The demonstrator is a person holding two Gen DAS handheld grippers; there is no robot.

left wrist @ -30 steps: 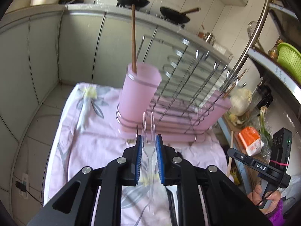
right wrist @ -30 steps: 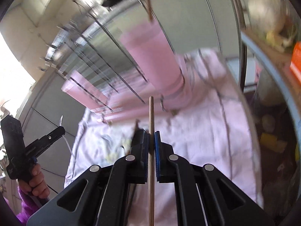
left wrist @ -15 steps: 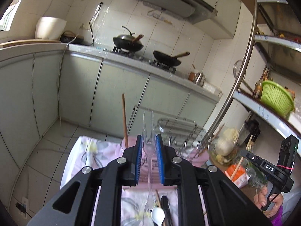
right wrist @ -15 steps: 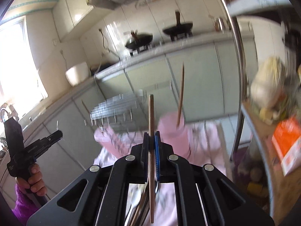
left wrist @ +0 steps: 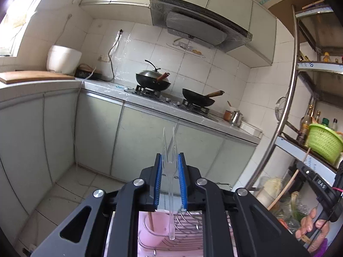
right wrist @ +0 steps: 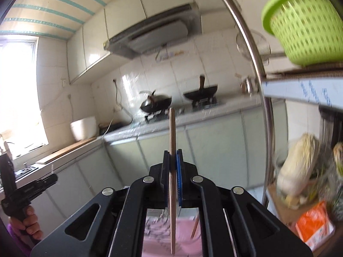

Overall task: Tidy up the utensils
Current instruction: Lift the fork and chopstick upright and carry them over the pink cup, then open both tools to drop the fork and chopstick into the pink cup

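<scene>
A clear plastic fork point(left wrist: 170, 171) stands upright, tines up, its handle tip hanging just above a pink cup point(left wrist: 153, 227) that holds one brown chopstick point(left wrist: 150, 220) leaning inside. A second wooden chopstick point(right wrist: 172, 171) stands near vertical, its lower end over the pink rack point(right wrist: 158, 233)

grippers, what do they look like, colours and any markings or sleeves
Both grippers, left and right, are black angular frames with triangular cut-outs and round silver bolts; the jaws carry ribbed blue pads. Seen from the left camera, the right one's black handle bears white "DAS" lettering and a red band. Each bare hand shows a purple cuff.
</scene>
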